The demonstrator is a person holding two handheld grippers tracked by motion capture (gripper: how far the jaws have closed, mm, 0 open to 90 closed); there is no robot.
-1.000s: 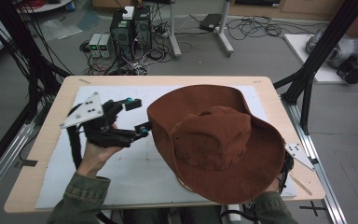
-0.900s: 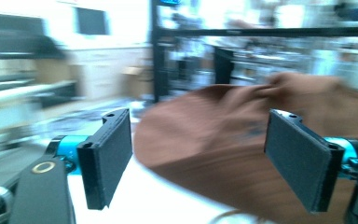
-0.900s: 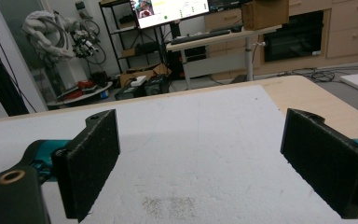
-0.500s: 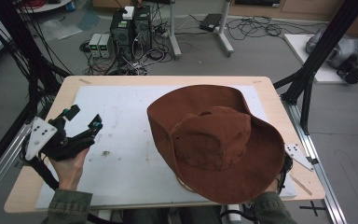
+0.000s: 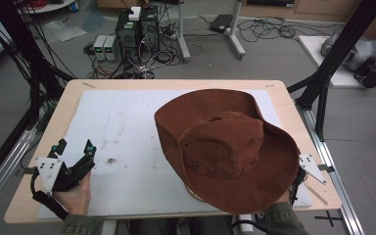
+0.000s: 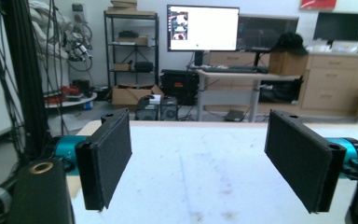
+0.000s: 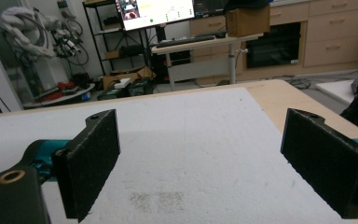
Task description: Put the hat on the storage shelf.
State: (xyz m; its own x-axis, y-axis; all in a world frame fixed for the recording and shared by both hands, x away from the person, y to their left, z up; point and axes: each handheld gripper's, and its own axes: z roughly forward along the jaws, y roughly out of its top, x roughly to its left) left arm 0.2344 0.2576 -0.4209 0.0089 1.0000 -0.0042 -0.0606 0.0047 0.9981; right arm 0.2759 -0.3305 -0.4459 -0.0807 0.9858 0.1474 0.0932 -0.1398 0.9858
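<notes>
A brown wide-brimmed hat (image 5: 227,149) covers the right half of the high view, above the white mat (image 5: 127,122). My left gripper (image 5: 73,147) is held at the table's front left corner, well to the left of the hat. It is open, and in the left gripper view (image 6: 204,161) there is only bare mat between its pads. The hat hides most of my right gripper; its grey plate (image 5: 314,169) sticks out at the brim's right edge. In the right gripper view the right gripper (image 7: 209,161) is open over bare mat.
The wooden table (image 5: 176,84) carries the mat, which has a small dark stain (image 5: 111,160) near the left gripper. Black frame posts (image 5: 323,83) stand at the table's sides. Computers and cables (image 5: 137,34) lie on the floor beyond the far edge.
My left gripper has pulled away from the hat's left brim, moving left and toward the front edge, and stays open. The hat and right gripper have barely moved.
</notes>
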